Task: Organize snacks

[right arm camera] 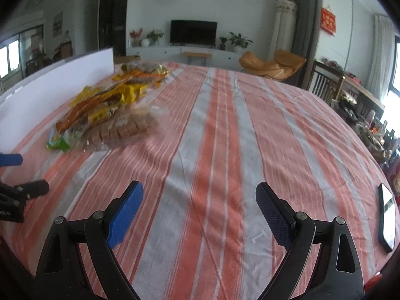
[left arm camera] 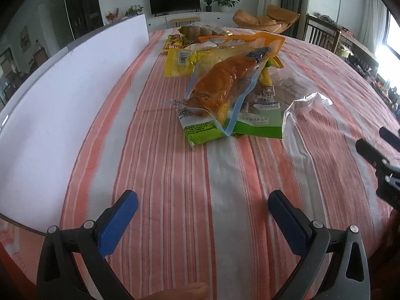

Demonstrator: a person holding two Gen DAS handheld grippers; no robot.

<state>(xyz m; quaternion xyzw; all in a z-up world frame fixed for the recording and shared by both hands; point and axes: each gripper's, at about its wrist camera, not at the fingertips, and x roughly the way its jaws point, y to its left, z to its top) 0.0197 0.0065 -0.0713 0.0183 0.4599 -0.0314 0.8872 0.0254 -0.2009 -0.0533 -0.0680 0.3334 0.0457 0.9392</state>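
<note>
A heap of snack bags lies on the striped tablecloth. In the left wrist view an orange snack bag rests on top of a green-and-white bag, with yellow bags behind. My left gripper is open and empty, short of the heap. In the right wrist view the heap lies at the left, with a clear bag of brown cakes at its near side. My right gripper is open and empty over bare cloth.
A white board stands along the table's left edge. A crumpled white plastic bag lies right of the heap. A phone lies at the table's right edge. Chairs and a cluttered side table stand beyond on the right.
</note>
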